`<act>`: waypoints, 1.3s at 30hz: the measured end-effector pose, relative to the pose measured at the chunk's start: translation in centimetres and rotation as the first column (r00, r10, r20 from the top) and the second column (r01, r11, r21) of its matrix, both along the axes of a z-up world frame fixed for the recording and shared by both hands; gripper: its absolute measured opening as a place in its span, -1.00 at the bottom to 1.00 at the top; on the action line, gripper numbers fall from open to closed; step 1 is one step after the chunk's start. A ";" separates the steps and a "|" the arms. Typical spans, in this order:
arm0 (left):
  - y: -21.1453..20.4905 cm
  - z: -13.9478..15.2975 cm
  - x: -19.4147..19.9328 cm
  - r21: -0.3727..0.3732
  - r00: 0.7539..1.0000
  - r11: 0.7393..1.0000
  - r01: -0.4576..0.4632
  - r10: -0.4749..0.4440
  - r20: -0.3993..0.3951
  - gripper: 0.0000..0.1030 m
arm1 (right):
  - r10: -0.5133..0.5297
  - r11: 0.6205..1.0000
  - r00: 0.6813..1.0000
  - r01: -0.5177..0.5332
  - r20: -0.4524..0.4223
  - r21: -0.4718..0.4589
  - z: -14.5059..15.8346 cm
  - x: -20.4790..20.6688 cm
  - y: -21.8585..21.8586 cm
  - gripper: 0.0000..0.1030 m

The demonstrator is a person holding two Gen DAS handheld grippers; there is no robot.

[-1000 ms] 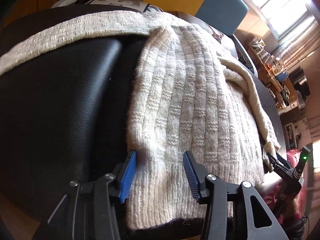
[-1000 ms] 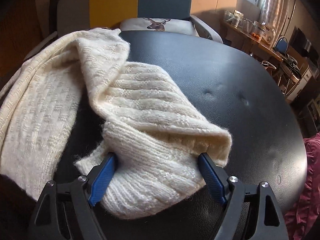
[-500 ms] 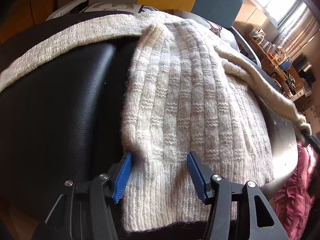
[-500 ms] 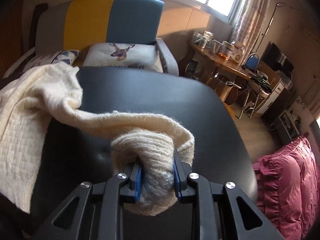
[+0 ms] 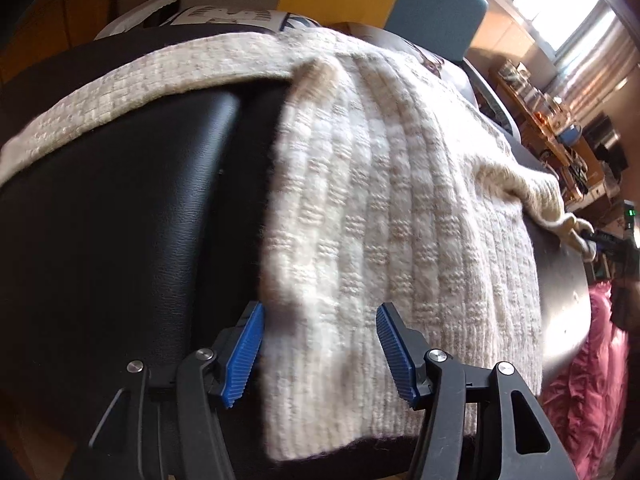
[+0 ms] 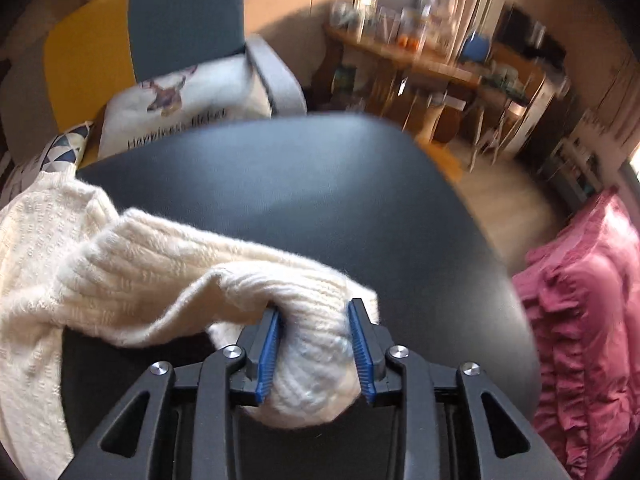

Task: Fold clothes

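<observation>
In the left wrist view, we see the cream knit sweater [image 5: 380, 184] spread across the black padded surface [image 5: 120, 216], filling the centre and right of the frame, with one sleeve [image 5: 132, 92] running toward the upper left. The left gripper [image 5: 318, 350] sits at the bottom centre with its blue fingers [image 5: 244, 354] apart, straddling the sweater's ribbed hem without pinching it. At the far right edge the other sleeve tapers toward a dark tool carrying a small green light [image 5: 632, 213]. A pink ruffled fabric [image 5: 580, 392] shows at the lower right.

In the right wrist view, the right gripper [image 6: 316, 354] at the bottom centre has its fingers clamped on a bunched sleeve cuff, lifted above the black surface [image 6: 320, 184]; the sweater [image 6: 36, 260] trails off to the left. At the upper left, a cushion [image 6: 180, 108] with a deer print carries writing we read as "Happiness", the rest too blurred.
</observation>
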State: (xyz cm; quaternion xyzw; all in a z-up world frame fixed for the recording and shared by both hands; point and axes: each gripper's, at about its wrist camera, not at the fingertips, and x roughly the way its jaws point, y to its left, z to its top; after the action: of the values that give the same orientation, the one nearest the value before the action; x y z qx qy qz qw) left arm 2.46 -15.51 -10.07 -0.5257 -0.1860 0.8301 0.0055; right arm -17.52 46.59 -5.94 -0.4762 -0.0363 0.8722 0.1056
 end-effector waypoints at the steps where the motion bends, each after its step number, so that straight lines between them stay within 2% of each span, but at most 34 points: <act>1: -0.6 0.2 0.1 0.009 1.000 1.000 -0.014 0.014 -0.012 0.15 | 0.017 0.999 0.998 -0.015 -0.052 0.041 0.8 0.9 -1.3 -0.34; 3: -1.8 0.6 0.4 0.028 0.999 0.999 -0.040 0.041 -0.036 0.15 | 0.115 0.993 0.982 -0.115 -0.151 0.007 2.5 3.2 -4.4 -0.32; 4: -2.3 0.8 0.6 0.037 0.997 0.998 -0.054 0.055 -0.047 0.15 | 0.195 0.975 0.968 -0.209 -0.159 -0.078 2.7 4.3 -6.4 -0.29; 5: -2.9 1.1 0.7 0.047 0.996 0.997 -0.067 0.070 -0.059 0.15 | 0.275 0.939 0.946 -0.303 -0.170 -0.166 2.7 5.4 -8.4 -0.27; 7: -2.5 1.1 0.1 0.034 0.996 0.999 -0.032 0.034 -0.076 0.15 | 0.436 0.840 0.889 -0.457 -0.138 -0.291 1.3 7.2 -13.2 -0.27; 9: -2.0 1.2 -0.7 0.018 0.996 1.000 0.010 -0.008 -0.093 0.15 | 0.556 0.757 0.826 -0.548 -0.092 -0.355 -0.8 9.0 -18.4 -0.27; 11: -1.2 1.0 -1.1 -0.033 0.994 0.998 0.050 -0.053 -0.101 0.15 | 0.629 0.708 0.776 -0.591 -0.034 -0.387 -3.1 10.6 -22.6 -0.27; 13: -0.5 0.7 -1.6 -0.079 0.991 0.993 0.088 -0.096 -0.092 0.15 | 0.669 0.688 0.744 -0.611 0.015 -0.392 -5.0 12.0 -25.6 -0.27; 15: 0.0 0.2 -1.9 -0.083 0.987 0.989 0.126 -0.133 -0.085 0.15 | 0.682 0.681 0.730 -0.610 0.047 -0.406 -6.3 13.0 -26.6 -0.27; 20: 1.0 -0.8 -2.3 -0.088 0.982 0.982 0.165 -0.173 -0.081 0.13 | 0.661 0.701 0.747 -0.579 0.074 -0.416 -7.7 13.7 -26.5 -0.27; 22: 1.5 -1.3 -2.5 -0.085 0.980 0.980 0.178 -0.185 -0.078 -0.21 | 0.653 0.704 0.753 -0.568 0.075 -0.427 -7.8 13.8 -26.1 -0.27; 23: 1.6 -1.6 -2.6 -0.094 0.980 0.980 0.174 -0.181 -0.076 -0.59 | 0.650 0.704 0.756 -0.561 0.078 -0.436 -7.9 13.7 -25.9 -0.26; 24: 1.8 -1.9 -2.6 -0.106 0.982 0.980 0.166 -0.175 -0.074 -0.66 | 0.649 0.704 0.757 -0.559 0.077 -0.438 -8.0 13.7 -25.9 -0.26; 26: 1.5 -1.8 -2.7 -0.058 0.986 0.988 0.144 -0.149 -0.081 -0.80 | 0.650 0.705 0.756 -0.562 0.077 -0.432 -8.0 13.8 -25.9 -0.25; 29: -0.2 -0.7 -2.2 0.047 0.990 0.994 0.095 -0.090 -0.109 -0.85 | 0.682 0.697 0.727 -0.609 0.086 -0.380 -7.9 14.0 -26.6 -0.25; 32: -2.5 1.1 -1.4 0.170 0.989 0.984 0.046 -0.021 -0.148 -0.86 | 0.698 0.698 0.706 -0.632 0.123 -0.336 -7.8 14.2 -27.0 -0.25; 34: -4.0 2.4 -0.8 0.203 0.985 0.979 0.023 0.012 -0.171 -0.86 | 0.701 0.697 0.701 -0.633 0.134 -0.337 -7.8 14.0 -26.8 -0.25; 36: -5.2 3.2 -0.3 0.201 0.983 0.980 0.004 0.032 -0.178 -0.86 | 0.701 0.698 0.699 -0.632 0.142 -0.336 -7.8 14.0 -26.6 -0.25; 39: -6.1 2.9 0.3 0.197 0.988 0.980 -0.013 0.044 -0.151 -0.86 | 0.699 0.704 0.697 -0.632 0.159 -0.324 -7.5 14.0 -26.2 -0.25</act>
State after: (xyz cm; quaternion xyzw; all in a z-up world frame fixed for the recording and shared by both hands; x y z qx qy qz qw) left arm 2.81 -21.61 -7.13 -0.4539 -0.2731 0.8461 0.0595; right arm -3.54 20.37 -13.47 -0.5532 -0.1137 0.7745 -0.2851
